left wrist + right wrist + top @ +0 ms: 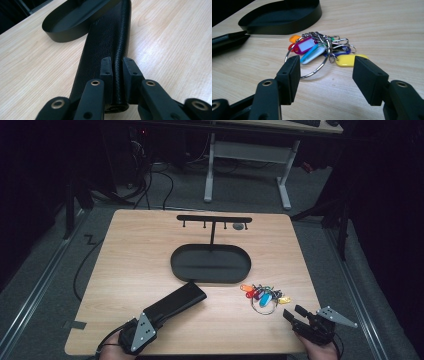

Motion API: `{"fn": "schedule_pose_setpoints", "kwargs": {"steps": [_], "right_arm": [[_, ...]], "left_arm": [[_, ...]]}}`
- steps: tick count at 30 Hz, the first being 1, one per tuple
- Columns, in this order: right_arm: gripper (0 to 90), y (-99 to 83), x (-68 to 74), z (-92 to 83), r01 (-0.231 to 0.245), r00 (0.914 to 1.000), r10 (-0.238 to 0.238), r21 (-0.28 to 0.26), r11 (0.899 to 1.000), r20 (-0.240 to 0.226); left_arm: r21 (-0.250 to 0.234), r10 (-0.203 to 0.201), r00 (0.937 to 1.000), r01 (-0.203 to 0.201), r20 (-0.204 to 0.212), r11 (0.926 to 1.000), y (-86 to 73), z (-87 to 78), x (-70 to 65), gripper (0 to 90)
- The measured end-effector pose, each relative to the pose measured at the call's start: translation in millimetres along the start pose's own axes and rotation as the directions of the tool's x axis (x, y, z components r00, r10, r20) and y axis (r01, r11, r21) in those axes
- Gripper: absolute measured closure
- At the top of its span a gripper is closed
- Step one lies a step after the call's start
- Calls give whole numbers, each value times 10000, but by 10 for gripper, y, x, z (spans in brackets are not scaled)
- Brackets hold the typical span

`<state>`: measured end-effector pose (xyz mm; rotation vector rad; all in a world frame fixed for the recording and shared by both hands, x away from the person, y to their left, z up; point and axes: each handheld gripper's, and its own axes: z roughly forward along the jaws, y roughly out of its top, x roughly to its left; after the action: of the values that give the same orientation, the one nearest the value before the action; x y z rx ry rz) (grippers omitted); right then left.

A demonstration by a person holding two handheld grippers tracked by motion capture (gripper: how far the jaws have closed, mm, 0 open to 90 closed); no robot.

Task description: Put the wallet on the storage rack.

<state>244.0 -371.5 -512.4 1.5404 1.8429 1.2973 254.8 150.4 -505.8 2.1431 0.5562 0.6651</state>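
Left hand-held gripper clamps leather case edge; right hand-held gripper gapes.

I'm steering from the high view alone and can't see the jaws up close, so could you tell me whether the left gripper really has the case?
Observer: Yes. The left gripper is shut on the case, pads pinching its stitched edge.
Operator: And the right gripper?
Observer: The right gripper is open, with nothing between its jaws.
Operator: Where are the keys from it?
Observer: The keys lie on the table just beyond its jaws, the big ring nearest them.
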Motion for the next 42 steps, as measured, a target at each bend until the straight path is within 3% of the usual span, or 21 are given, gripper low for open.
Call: {"fn": "schedule_pose_setpoints", "kwargs": {"steps": [5,7,10,12,16,23,26,30,35,39,42], "right_arm": [[406,19,129,-29,538,9985,-536,-90,9985,142],[409,11,158,-14,469,9989,-468,-48,9989,98],[417,-9,185,31,589,9983,-588,160,9981,-42],[418,-21,187,62,581,9983,-579,297,9979,-60],[416,-41,175,135,587,9983,-584,640,9962,-72],[408,-37,213,110,607,9981,-604,639,9961,-79],[406,-36,261,85,826,9965,-818,563,9950,-156],[405,-28,288,81,918,9955,-904,537,9943,-268],[400,-13,320,111,1130,9928,-1101,647,9915,-474],[399,-5,343,115,1183,9920,-1150,642,9909,-519],[399,-15,338,121,1214,9918,-1181,678,9903,-497]], "left_arm": [[-205,-311,9990,318,335,9993,17,-57,-7,800],[-364,-632,9965,652,541,9972,23,-90,-21,800],[-533,-686,9949,727,735,9959,40,-124,-27,802],[-608,-705,9941,756,826,9953,51,-136,0,802],[-861,-1157,9872,1255,1101,9884,34,-142,85,801],[-996,-1394,9820,1525,1273,9833,26,-185,80,800],[-1013,-1464,9809,1597,1280,9819,39,-216,53,801],[-1143,-1730,9735,1908,1496,9750,55,-227,72,800],[-1085,-1765,9720,1943,1551,9749,59,-233,78,800],[-1101,-2051,9629,2262,1757,9678,58,-227,92,800],[-1150,-2149,9601,2373,1787,9646,66,-231,106,800]]}}
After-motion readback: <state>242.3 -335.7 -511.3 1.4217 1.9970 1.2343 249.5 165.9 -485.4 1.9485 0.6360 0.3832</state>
